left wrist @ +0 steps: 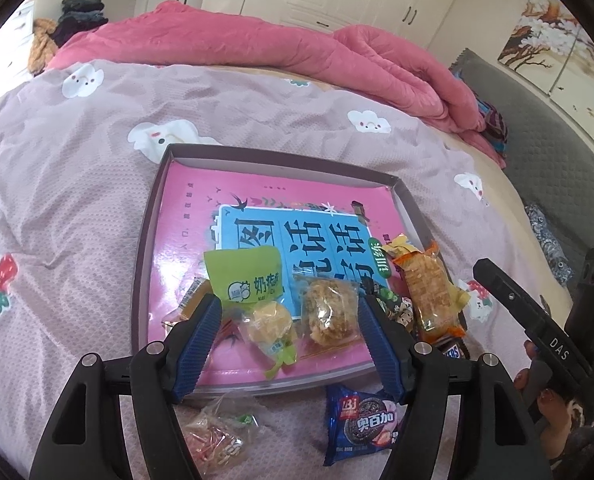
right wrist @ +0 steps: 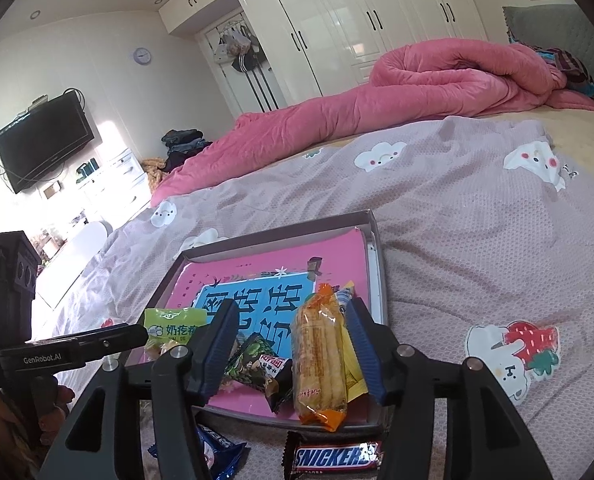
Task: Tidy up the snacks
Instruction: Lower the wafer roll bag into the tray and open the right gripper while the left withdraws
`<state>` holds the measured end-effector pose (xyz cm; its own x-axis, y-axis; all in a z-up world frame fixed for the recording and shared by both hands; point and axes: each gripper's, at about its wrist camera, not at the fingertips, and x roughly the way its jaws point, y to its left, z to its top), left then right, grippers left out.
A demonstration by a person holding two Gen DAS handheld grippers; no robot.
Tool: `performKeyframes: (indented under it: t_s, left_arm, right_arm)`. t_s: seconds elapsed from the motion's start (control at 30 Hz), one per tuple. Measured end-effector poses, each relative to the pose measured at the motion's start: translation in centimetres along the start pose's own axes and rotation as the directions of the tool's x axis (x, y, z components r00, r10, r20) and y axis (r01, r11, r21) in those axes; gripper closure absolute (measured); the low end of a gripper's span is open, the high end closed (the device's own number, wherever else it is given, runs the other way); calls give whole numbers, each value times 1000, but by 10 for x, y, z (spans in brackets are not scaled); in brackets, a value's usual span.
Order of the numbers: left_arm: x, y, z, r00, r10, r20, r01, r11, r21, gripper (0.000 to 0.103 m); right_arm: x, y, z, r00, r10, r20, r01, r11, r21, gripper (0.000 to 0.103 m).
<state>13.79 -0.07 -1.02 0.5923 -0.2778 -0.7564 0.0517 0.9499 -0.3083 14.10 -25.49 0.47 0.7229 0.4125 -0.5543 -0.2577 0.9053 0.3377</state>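
Observation:
A shallow grey tray lined with a pink-and-blue sheet lies on the bed. At its near end my left gripper stands open. A green-topped cake pack and a clear-wrapped round pastry lie between its blue pads, untouched. My right gripper is open over the tray's near right corner. An orange pack of biscuit sticks and a dark green packet lie between its fingers, and a yellow wrapper rests against the right pad.
On the bedspread in front of the tray lie a Snickers bar, a blue sandwich-biscuit pack and a clear bag of pink sweets. A rolled pink quilt crosses the bed behind. A grey headboard stands at the right.

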Motion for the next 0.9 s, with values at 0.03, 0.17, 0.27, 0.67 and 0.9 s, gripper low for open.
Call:
performKeyframes:
  t_s: [0.03,0.17,0.27,0.67,0.9]
  left_arm:
    - [-1,0,0,1000,0,0,0,1000,2,30]
    - [-4,0,-2,1000,1,1,-1,1000,11,30]
    - [-5,1,-3,1000,-1,-3,1,1000,9,25]
    - [-12,4,-9,1000,-1,-8,1,1000,20,24]
    - [-20,8,-13,1000,8,-4,-8,1000,14,24]
  right_arm:
    - [-1,0,0,1000,0,0,0,1000,0,48]
    - [0,0,0,1000,-2,0,2,1000,-2,46]
    - [-1,1,-1,1000,-2,-1,2,1000,-4,44]
    - [-16,12,-2,999,9,31,-7,999,-47,39]
    - [-21,19,-7,1000,11,26,-9,998,-54,38]
